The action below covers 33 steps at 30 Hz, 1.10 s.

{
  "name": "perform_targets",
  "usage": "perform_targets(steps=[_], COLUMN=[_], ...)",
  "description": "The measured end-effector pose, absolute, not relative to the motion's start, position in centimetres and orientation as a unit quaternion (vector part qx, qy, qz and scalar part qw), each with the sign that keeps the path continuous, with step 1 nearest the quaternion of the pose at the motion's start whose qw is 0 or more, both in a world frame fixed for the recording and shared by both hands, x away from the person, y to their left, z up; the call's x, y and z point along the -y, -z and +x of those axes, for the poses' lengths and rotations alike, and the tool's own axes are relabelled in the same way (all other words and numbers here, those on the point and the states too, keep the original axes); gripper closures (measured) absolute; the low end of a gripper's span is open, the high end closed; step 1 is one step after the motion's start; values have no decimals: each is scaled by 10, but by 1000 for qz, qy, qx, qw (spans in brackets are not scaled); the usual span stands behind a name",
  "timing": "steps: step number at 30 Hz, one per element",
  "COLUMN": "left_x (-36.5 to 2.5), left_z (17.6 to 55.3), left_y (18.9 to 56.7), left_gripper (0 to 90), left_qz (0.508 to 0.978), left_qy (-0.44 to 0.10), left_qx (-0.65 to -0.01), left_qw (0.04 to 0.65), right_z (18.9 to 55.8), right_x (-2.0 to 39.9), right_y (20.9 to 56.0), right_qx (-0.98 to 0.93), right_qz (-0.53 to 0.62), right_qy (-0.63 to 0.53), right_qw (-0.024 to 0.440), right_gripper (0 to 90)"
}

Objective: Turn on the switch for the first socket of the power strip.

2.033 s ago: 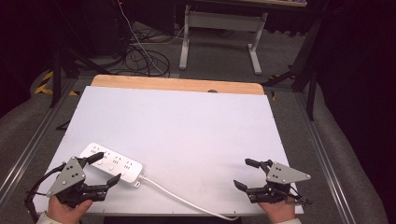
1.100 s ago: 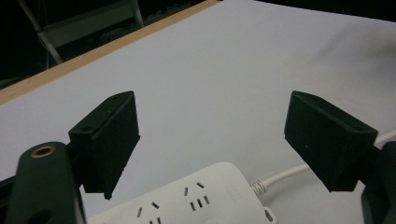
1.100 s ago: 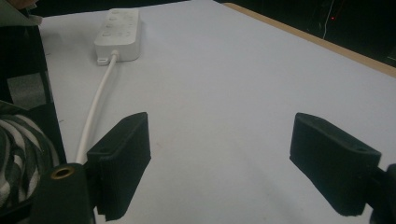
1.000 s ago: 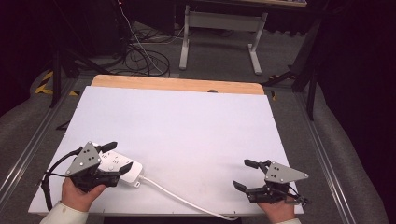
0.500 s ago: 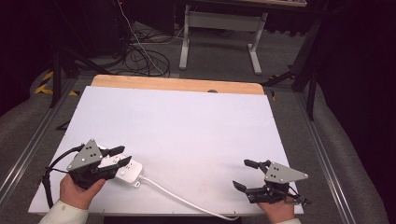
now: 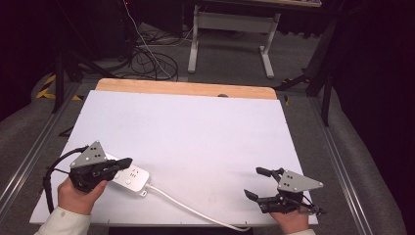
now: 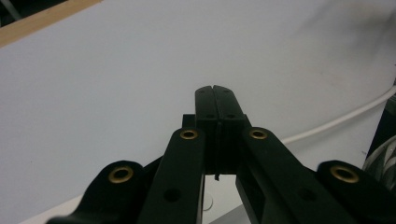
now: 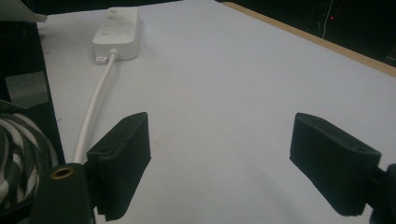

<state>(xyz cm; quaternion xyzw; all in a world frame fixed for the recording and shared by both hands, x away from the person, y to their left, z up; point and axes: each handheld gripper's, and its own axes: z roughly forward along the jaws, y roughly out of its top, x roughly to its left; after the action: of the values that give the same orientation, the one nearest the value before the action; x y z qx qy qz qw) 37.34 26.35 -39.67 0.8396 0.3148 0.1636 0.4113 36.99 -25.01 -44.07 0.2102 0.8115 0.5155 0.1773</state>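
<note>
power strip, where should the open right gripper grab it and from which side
Judging by shape, pinch the power strip across its narrow width, near the bare end where the white cord exits. The right gripper would come from the right, jaws straddling the long flat sides.

Nothing here can be read. The white power strip (image 6: pixel 128 177) at the near left of the table (image 6: pixel 205 127) carries small dark marks on its top, too small and blurred to make out.
</note>
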Motion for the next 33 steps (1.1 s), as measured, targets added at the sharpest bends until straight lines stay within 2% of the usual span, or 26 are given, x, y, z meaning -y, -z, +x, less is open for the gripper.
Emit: perform_targets(steps=[15,33], left_x=[-258,-249], left_z=[390,403], left_y=[402,414], left_gripper=[900,900], left_qz=[887,914], left_qy=[-90,-34], left_qx=[-322,-328], left_qw=[319,237], right_z=[370,370], right_x=[250,250], right_y=[441,441], right_qx=[-813,-814], right_qz=[209,210], right_qy=[-514,-512], right_qw=[176,175], right_gripper=[209,209])
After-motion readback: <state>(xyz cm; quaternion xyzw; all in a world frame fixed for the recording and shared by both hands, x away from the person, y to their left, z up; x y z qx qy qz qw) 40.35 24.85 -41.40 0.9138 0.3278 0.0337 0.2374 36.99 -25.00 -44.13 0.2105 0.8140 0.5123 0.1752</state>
